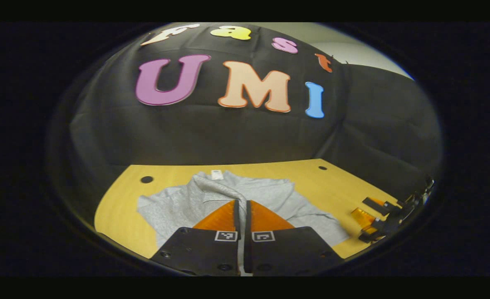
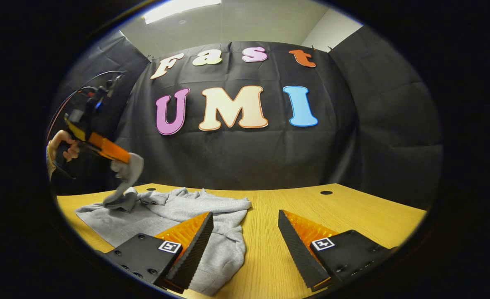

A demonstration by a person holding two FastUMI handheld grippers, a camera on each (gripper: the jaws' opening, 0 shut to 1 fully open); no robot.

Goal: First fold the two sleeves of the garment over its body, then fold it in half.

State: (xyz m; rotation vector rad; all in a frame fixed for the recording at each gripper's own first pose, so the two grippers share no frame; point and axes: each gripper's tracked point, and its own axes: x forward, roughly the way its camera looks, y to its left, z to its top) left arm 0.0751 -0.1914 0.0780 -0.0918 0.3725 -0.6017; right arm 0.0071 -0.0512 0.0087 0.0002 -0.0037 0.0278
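Observation:
A grey sweatshirt (image 1: 270,199) lies spread on the yellow table (image 1: 324,182). My left gripper (image 1: 242,203) is shut on one sleeve, and a thin strip of grey cloth shows between its closed fingers. In the right gripper view that sleeve (image 2: 126,176) hangs lifted off the sweatshirt (image 2: 199,211), pinched by the left gripper (image 2: 122,160), which a hand (image 2: 62,145) holds up at the left. My right gripper (image 2: 245,216) stands open low over the table, at the sweatshirt's right edge, with nothing between its fingers. It also appears at the far right as the right gripper (image 1: 365,220).
The wooden table (image 2: 353,211) has small round dark holes (image 1: 146,179) (image 2: 326,192) near its back edge. Black cloth walls close the booth behind and on both sides. Bare tabletop lies to the right of the sweatshirt.

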